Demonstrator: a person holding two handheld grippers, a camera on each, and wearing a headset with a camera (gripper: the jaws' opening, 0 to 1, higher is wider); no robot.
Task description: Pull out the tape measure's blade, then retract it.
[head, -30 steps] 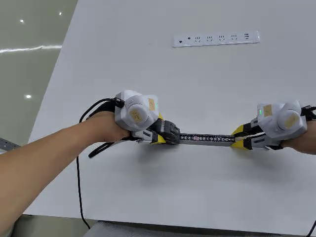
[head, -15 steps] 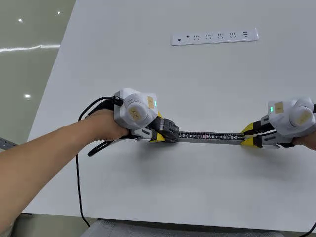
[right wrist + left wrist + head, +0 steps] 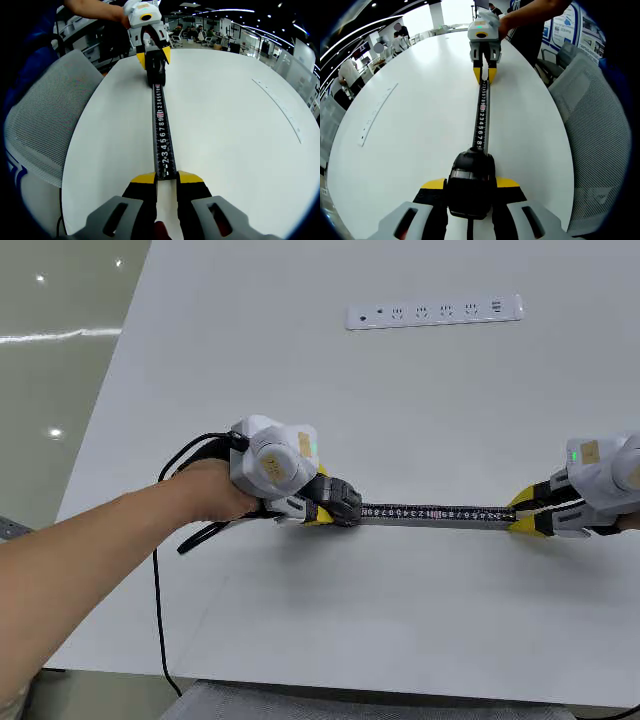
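A wide white counter (image 3: 400, 400) carries the work. Your left hand-held gripper (image 3: 322, 502) is clamped around the black tape measure (image 3: 338, 504), anchoring its case on the counter. Your right hand-held gripper (image 3: 520, 513), well apart, pinches the end of the blade (image 3: 435, 512), so it runs taut and straight between them.

Gripper views face oppositely along blade (image 3: 481, 115) (head overhead).

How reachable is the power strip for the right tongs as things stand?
Probably not yet: the right tongs are shut on the end of the blade. The table between them and the power strip looks bare, so once they let go the way seems free.
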